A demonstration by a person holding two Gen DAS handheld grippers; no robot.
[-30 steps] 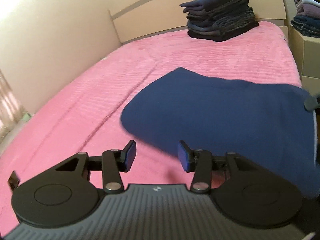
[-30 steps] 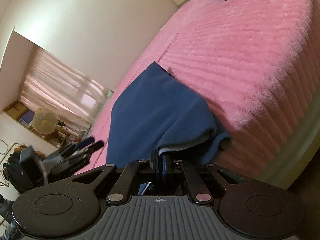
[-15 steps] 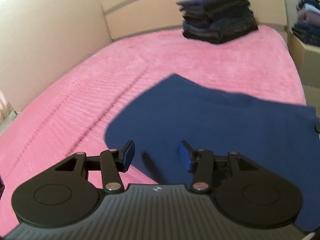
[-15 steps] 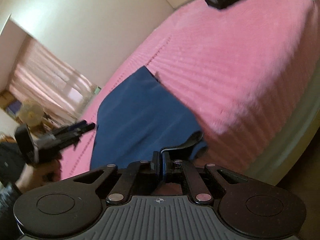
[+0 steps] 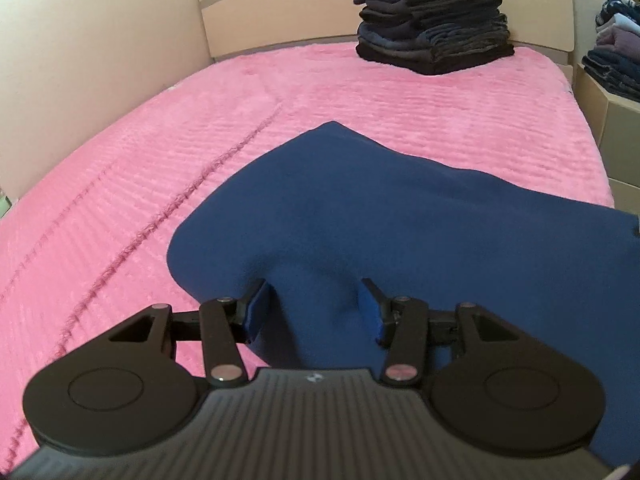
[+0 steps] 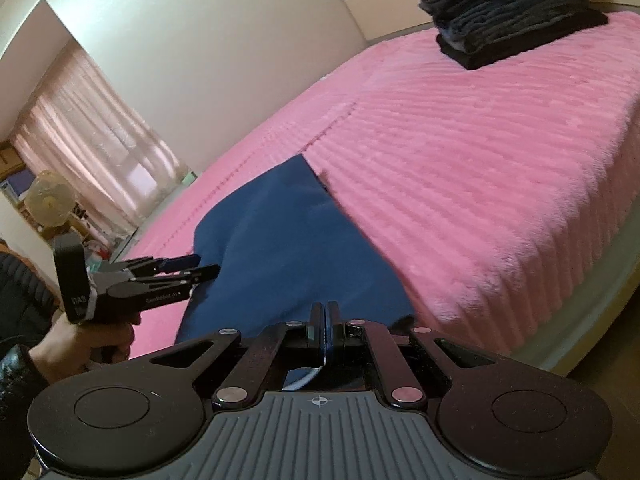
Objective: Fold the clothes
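A navy garment [image 5: 400, 220] lies spread on the pink bed cover [image 5: 120, 200], reaching the bed's near edge. My left gripper [image 5: 314, 300] stands open astride the garment's near left edge; a hump of cloth rises between its fingers, and the pads do not squeeze it. The right wrist view shows that same left gripper [image 6: 208, 263] side-on at the navy garment [image 6: 288, 248], held by a person's hand [image 6: 80, 340]. My right gripper [image 6: 324, 312] is shut on the garment's near corner, with blue cloth pinched between its pads.
A stack of dark folded clothes [image 5: 432, 28] sits at the bed's far end by the headboard [image 5: 280, 8]. More folded clothes [image 5: 616, 60] rest on a cardboard box [image 5: 616, 128] to the right. A fan [image 6: 48, 204] and curtains [image 6: 92, 152] stand beyond the bed's left side.
My left gripper has slid forward from the pink cover onto the garment's edge, so cloth now sits between its fingers. The right gripper has rolled and risen slightly, still pinching the cloth.
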